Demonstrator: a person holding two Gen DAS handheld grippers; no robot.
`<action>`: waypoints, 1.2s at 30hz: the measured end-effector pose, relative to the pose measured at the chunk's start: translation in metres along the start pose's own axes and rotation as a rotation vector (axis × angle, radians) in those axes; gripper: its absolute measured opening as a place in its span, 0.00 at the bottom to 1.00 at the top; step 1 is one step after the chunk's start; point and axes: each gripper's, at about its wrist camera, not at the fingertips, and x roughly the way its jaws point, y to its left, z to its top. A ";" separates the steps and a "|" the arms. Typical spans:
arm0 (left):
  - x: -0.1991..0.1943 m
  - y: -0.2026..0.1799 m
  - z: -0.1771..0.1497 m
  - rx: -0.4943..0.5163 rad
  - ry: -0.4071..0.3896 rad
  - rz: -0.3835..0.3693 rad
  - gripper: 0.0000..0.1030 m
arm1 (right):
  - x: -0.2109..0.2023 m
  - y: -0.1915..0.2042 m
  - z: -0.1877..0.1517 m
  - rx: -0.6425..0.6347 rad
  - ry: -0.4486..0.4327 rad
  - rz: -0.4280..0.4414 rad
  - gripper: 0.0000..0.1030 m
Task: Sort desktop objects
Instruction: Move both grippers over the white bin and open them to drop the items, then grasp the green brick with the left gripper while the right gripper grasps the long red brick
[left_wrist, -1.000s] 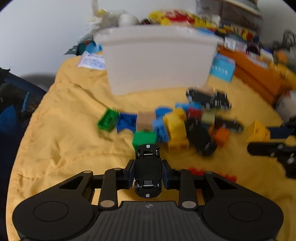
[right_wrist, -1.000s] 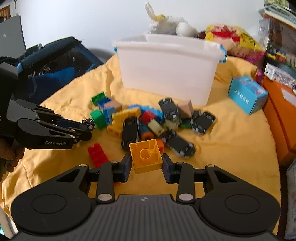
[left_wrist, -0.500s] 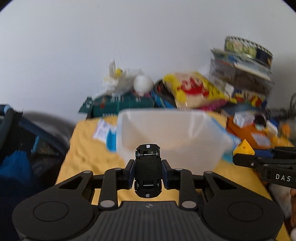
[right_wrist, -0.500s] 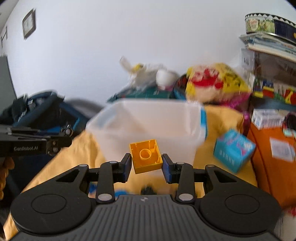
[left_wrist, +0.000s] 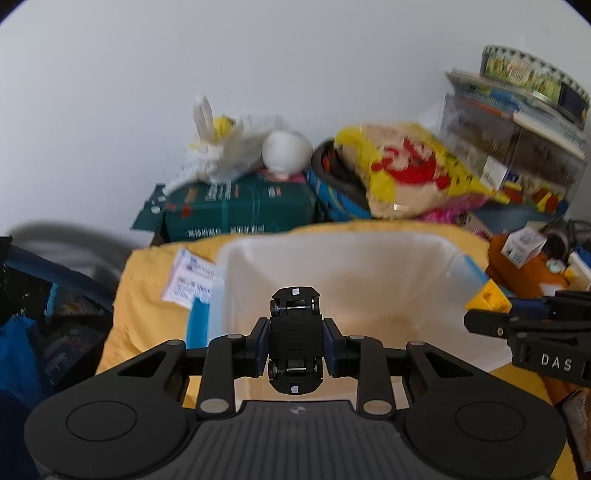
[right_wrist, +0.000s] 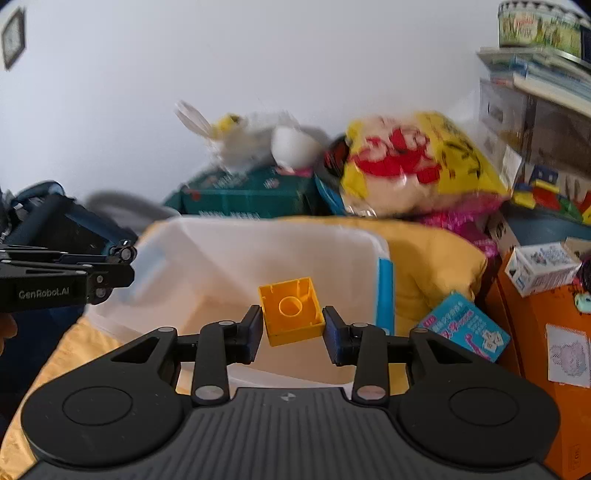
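My left gripper (left_wrist: 295, 343) is shut on a black toy car (left_wrist: 294, 338), held underside up above the open white plastic bin (left_wrist: 369, 258). My right gripper (right_wrist: 291, 328) is shut on a yellow building block (right_wrist: 291, 310), hollow side up, also above the bin (right_wrist: 229, 258). In the left wrist view the right gripper with its yellow block (left_wrist: 487, 295) shows at the right edge. In the right wrist view the left gripper (right_wrist: 110, 266) shows at the left edge. The bin's inside looks empty where it shows.
The bin stands on a yellow cloth (left_wrist: 147, 280). Behind it are a green box (left_wrist: 236, 210), a white plush toy (left_wrist: 236, 144) and a yellow and red bag (left_wrist: 413, 170). An orange box (right_wrist: 535, 332) and a blue carton (right_wrist: 461, 325) are at the right.
Both grippers rose from the pile of blocks and cars on the cloth and moved forward over the bin, each keeping its object.
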 end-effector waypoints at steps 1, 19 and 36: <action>0.005 -0.002 -0.001 0.004 0.016 -0.004 0.32 | 0.003 0.000 0.001 0.001 0.010 -0.001 0.38; -0.059 0.005 -0.078 0.085 -0.085 -0.008 0.72 | -0.066 0.010 -0.068 0.001 -0.088 0.046 0.78; -0.027 -0.012 -0.205 0.084 0.093 -0.044 0.68 | -0.059 0.106 -0.218 -0.391 0.151 0.271 0.58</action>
